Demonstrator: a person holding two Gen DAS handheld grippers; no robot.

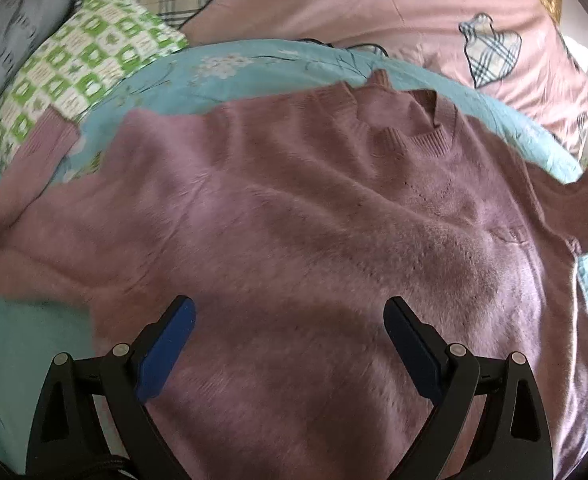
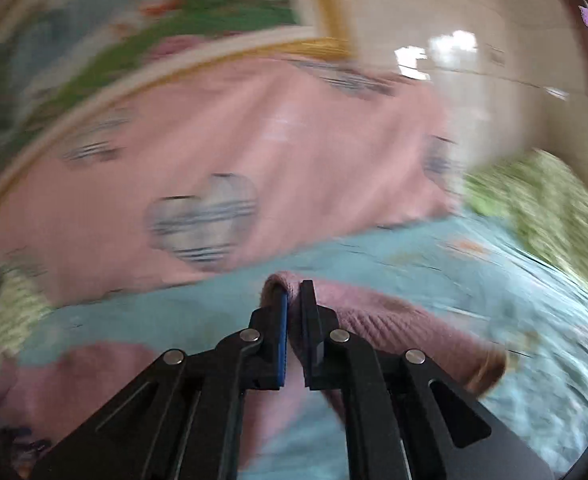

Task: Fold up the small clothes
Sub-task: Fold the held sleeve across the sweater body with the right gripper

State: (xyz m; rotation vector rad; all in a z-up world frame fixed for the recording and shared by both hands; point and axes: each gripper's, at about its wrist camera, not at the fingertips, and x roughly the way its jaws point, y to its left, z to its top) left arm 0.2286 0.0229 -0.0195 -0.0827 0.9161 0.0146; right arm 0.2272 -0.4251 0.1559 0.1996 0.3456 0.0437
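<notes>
A fuzzy mauve sweater point(image 1: 294, 208) lies spread front-up on a light blue floral bedsheet point(image 1: 222, 68), neckline toward the far side. Its left sleeve point(image 1: 50, 136) runs off to the left. My left gripper point(image 1: 290, 308) is open and empty, hovering over the sweater's lower body. In the blurred right wrist view my right gripper point(image 2: 294, 292) is shut on a fold of the sweater's sleeve point(image 2: 373, 320) and holds it lifted above the sheet point(image 2: 493, 280).
A pink quilt point(image 1: 373, 4) with plaid patches lies along the far side. A green-and-white checked pillow point(image 1: 78, 64) sits at the far left. A gold-framed picture point(image 2: 94, 40) and a beige wall point(image 2: 453, 20) stand behind the bed.
</notes>
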